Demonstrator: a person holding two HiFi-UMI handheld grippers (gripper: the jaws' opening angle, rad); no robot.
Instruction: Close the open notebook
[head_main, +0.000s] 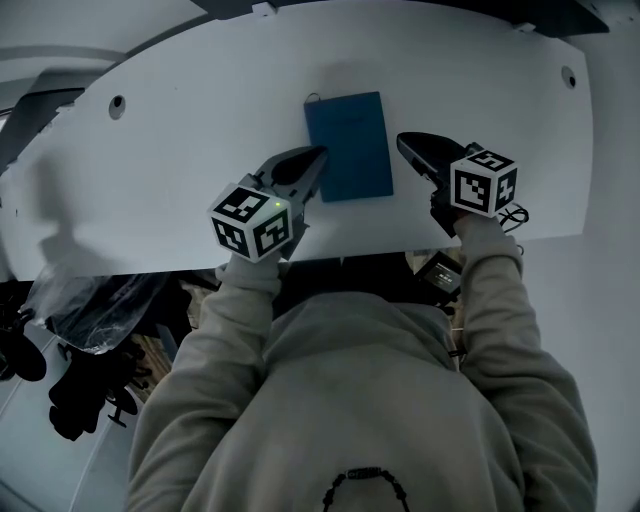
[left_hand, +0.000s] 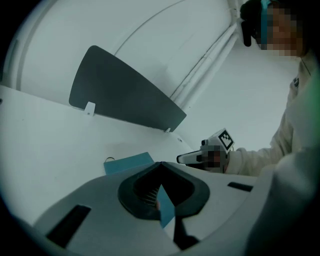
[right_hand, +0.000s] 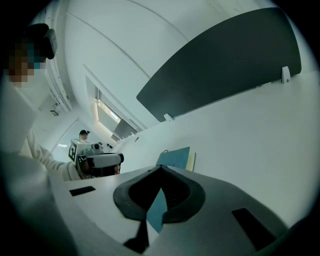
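A blue notebook (head_main: 348, 148) lies flat on the white table (head_main: 180, 130) with its cover up and a small loop at its far left corner. It also shows in the left gripper view as the notebook (left_hand: 127, 162), and in the right gripper view as the notebook (right_hand: 176, 157) with a cream page edge. My left gripper (head_main: 320, 153) points at its left edge, jaws together and empty. My right gripper (head_main: 402, 140) sits just off its right edge, also shut with nothing in it. Each gripper sees the other: right gripper (left_hand: 187, 158), left gripper (right_hand: 117, 158).
A dark divider panel (left_hand: 125, 95) stands along the table's far edge, also seen as the panel (right_hand: 220, 65). The table's near edge (head_main: 330, 255) runs just behind my hands. A plastic bag (head_main: 85, 300) and chair bases lie below. A person (right_hand: 84, 134) stands far off.
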